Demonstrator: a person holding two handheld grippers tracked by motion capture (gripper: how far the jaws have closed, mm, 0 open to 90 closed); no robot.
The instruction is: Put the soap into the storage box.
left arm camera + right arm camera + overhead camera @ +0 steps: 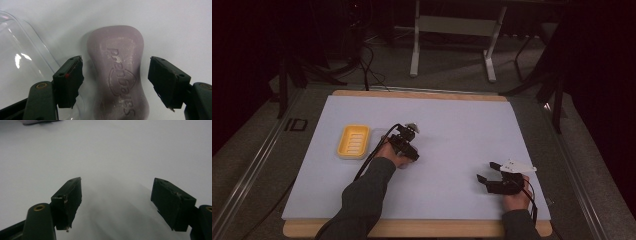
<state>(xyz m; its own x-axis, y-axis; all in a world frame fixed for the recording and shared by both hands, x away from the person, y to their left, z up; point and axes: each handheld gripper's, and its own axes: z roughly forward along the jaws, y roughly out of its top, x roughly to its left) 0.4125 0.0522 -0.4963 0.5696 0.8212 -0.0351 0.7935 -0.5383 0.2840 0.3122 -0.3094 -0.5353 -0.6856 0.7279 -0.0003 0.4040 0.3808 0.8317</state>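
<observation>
While the person's left hand [388, 152] is reaching over the middle of the white mat [452, 125], the left gripper [408, 145] is hanging just right of the yellow soap dish [353, 141], its cable trailing back along the dark sleeve [364, 192]. Seen along that gripper in the left gripper view, its two black jaws are standing wide apart with a pale mauve soap bar [117, 75] lying flat on the mat between them. Neither jaw is touching the bar; a sliver of mat is showing on each side, so the left gripper [115, 80] is gripping nothing. Embossed lettering is running along the top of the bar, too worn to read with certainty. Just left of the soap bar, a clear plastic lid [22, 60] is resting on the mat, its rounded edge passing behind the left-hand jaw.

Well to the right of the soap dish, near the front edge of the mat, the right gripper [492, 172] is sitting low in the person's right hand [517, 197], pointing leftward. In the right gripper view its jaws are likewise spread wide and empty, with bare white mat lying between them.
</observation>
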